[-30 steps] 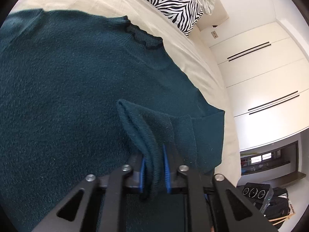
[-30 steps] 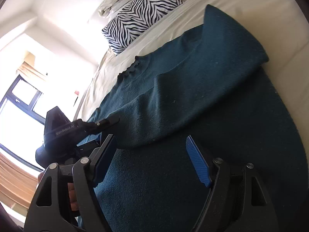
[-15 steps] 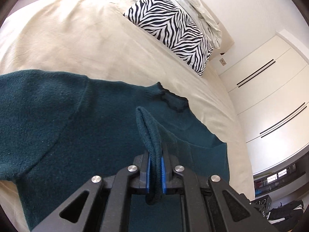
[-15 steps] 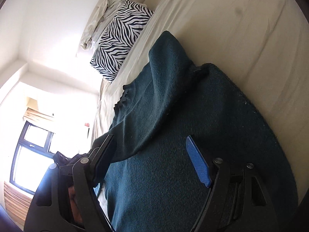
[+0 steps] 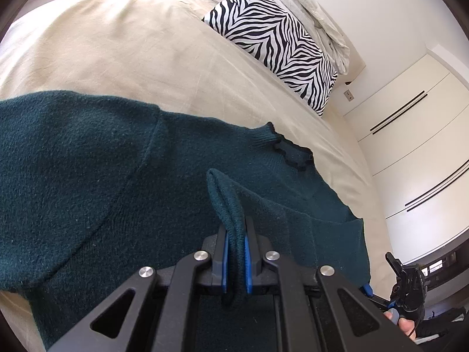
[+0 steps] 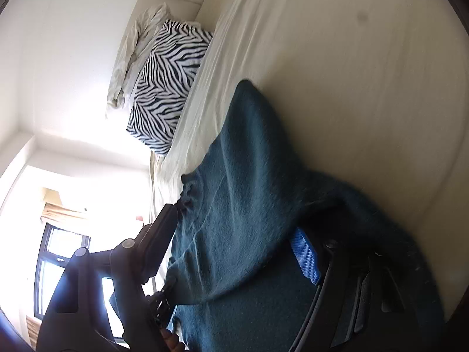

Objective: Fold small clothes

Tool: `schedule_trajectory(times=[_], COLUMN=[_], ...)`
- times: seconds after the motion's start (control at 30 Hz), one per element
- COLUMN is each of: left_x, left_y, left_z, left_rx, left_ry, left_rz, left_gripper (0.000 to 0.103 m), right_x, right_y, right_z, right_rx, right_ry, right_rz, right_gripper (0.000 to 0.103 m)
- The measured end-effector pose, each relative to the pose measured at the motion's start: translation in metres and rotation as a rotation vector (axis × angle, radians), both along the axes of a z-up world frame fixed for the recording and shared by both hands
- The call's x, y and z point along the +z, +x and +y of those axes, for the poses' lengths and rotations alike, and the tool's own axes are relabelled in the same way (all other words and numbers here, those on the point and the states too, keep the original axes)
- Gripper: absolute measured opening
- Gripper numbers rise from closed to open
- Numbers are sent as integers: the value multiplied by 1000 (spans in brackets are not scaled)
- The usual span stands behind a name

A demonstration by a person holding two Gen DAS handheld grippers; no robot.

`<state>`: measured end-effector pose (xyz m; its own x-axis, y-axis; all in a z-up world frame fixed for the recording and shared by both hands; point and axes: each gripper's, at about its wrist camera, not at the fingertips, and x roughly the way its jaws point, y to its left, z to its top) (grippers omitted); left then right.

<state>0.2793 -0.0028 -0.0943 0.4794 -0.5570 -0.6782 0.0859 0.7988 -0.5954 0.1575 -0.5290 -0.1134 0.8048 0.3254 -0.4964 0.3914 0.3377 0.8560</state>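
Observation:
A dark teal knitted sweater (image 5: pixel 88 176) lies spread on the beige bed sheet (image 5: pixel 117 44), its frilled neckline (image 5: pixel 293 152) towards the pillow. My left gripper (image 5: pixel 234 234) is shut on a raised, doubled fold of the sweater, which sticks up between the blue pads. In the right wrist view the sweater (image 6: pixel 240 205) has a sleeve folded across its body. My right gripper (image 6: pixel 234 226) hangs open and rolled to one side low over it. The cloth runs between its fingers, and the blue pad (image 6: pixel 304 255) does not press on it.
A zebra-print pillow (image 5: pixel 278 38) and a crumpled pale cloth (image 5: pixel 316 8) sit at the head of the bed. White wardrobe doors (image 5: pixel 410 146) stand beyond the bed's far side. A bright window (image 6: pixel 58 264) is on the other side. A person's fingers (image 5: pixel 401 322) show at the lower right.
My left gripper has pulled back with the pinched fold, bringing more bed and the pillow into view. The right gripper has rolled sideways and slid lower over the sweater, still open.

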Motion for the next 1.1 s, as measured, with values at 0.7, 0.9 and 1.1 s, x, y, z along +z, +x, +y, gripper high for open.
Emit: schedule_trajectory(times=[0.7, 0.9, 1.1], left_x=[-30, -33, -34], left_y=[-3, -3, -3], left_z=[5, 6, 7], left_rx=[17, 26, 28], left_ry=[-27, -38, -40], left_rz=[-102, -119, -119], left_gripper=[14, 14, 14], right_x=[23, -17, -3], right_y=[94, 125, 86], right_z=[-32, -66, -45], right_rx=[230, 164, 267], right_ry=[6, 117, 63], right_rz=[-19, -16, -9], right_gripper=[75, 73, 74])
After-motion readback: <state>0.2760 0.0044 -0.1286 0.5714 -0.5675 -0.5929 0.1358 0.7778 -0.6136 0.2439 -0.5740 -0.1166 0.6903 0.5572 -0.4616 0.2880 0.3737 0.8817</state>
